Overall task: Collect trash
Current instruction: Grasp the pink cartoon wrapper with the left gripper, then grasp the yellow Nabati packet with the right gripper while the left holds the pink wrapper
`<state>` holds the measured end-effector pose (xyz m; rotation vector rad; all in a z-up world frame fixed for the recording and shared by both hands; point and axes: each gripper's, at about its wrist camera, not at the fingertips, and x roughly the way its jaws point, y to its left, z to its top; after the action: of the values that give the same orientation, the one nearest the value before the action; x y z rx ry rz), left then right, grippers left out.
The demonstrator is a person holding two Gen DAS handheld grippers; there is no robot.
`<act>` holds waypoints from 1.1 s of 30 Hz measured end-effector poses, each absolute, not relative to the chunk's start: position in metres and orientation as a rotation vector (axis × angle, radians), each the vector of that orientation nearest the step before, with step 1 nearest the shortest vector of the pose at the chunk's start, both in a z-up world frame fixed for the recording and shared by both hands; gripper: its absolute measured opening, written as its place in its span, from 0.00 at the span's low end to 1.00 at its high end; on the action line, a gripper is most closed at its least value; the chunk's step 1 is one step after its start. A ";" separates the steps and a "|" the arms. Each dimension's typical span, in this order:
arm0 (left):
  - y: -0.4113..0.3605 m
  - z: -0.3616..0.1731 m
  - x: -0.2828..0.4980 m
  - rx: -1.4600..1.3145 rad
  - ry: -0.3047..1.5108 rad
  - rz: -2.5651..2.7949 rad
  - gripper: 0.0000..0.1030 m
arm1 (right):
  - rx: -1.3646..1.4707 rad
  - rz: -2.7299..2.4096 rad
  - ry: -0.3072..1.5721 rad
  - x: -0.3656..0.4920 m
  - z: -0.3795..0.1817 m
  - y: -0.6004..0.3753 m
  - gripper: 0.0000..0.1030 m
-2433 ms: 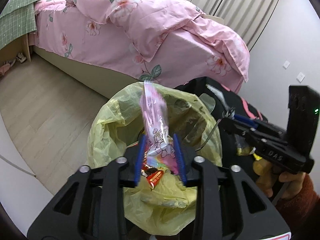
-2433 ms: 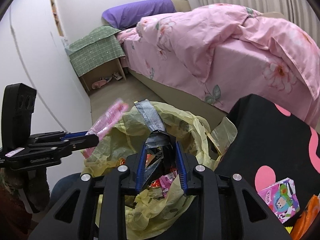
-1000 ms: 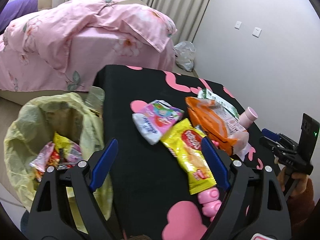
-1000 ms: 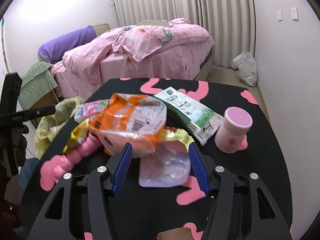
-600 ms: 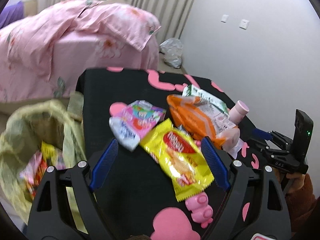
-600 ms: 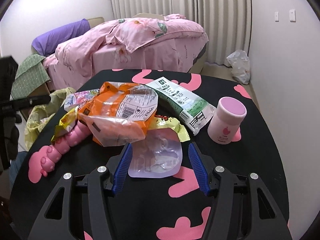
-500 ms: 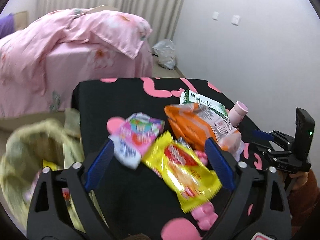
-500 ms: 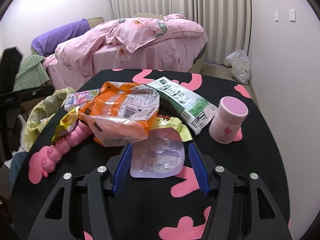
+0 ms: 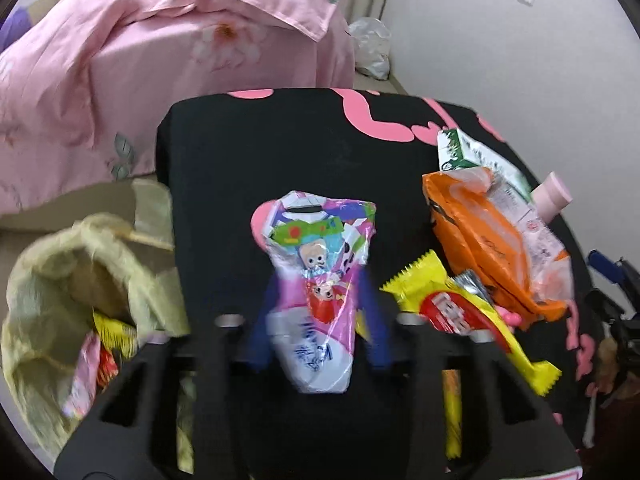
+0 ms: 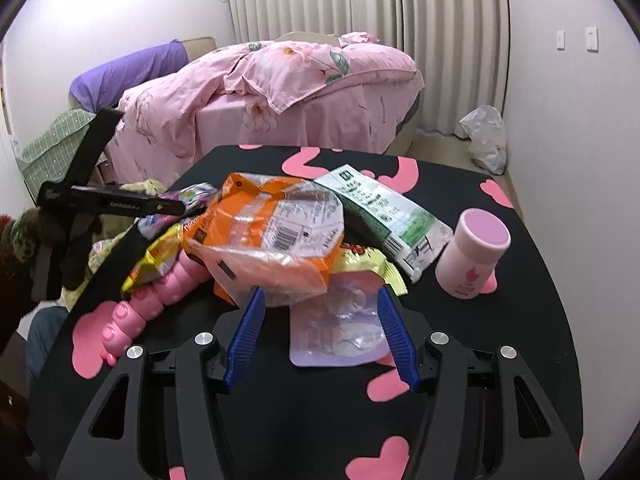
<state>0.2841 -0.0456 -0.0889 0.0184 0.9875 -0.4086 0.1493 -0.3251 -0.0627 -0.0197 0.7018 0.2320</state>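
Since a second ago my left tool (image 9: 320, 320) has swung off the bin side and dropped in over the desk (image 9: 288, 160), and its jaws, then spread wide over the pile, are closing now with the pink wrapper (image 9: 320, 280) between them. That wrapper is a thin, crinkly foil packet, light and limp, likely slippery, so I judge it wants a pinch across its middle where the film bunches, not at a loose corner; that is about where the pads sit. Whether they press it yet I cannot tell, the view is blurred. It lies on the desk near the front edge, its top fanning out beyond the fingertips, its lower end back toward the tool body. Just right of it lies the yellow wrapper (image 9: 464, 312), beyond that the orange bag (image 9: 488, 240), both apart from the jaws. The bin bag (image 9: 72, 280) hangs open at the desk's left side, close by, with wrappers already in it. My right tool (image 10: 320, 320) hovers wide open over the other side of the pile, holding nothing, a clear pouch (image 10: 340, 328) lying between its fingers and the orange bag's edge at its left pad. A pink cup (image 10: 472, 256) stands upright to the right.
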 end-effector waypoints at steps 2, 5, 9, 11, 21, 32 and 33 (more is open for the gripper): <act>-0.038 -0.082 0.271 -0.027 0.965 -0.410 0.24 | -0.039 0.231 0.696 0.150 -0.060 -0.317 0.54; -0.027 -0.070 0.246 -0.069 0.918 -0.387 0.24 | -0.053 0.285 0.696 0.150 -0.056 -0.299 0.54; -0.016 -0.066 0.215 -0.113 0.888 -0.371 0.24 | 0.002 0.394 0.718 0.154 -0.055 -0.278 0.54; -0.012 -0.067 0.203 -0.128 0.878 -0.353 0.24 | -0.001 0.428 0.712 0.155 -0.054 -0.262 0.54; 0.021 -0.069 0.168 -0.259 0.861 -0.281 0.24 | -0.165 0.495 0.704 0.186 -0.057 -0.194 0.39; 0.019 -0.066 0.162 -0.275 0.841 -0.296 0.26 | -0.214 0.501 0.788 0.201 -0.074 -0.191 0.27; 0.018 -0.068 0.163 -0.277 0.844 -0.299 0.26 | -0.214 0.494 0.781 0.197 -0.074 -0.194 0.22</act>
<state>0.1632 0.0180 -0.0679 -0.2766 0.8444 -0.2987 0.1971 -0.1939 -0.0740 -0.2138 0.7806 0.4941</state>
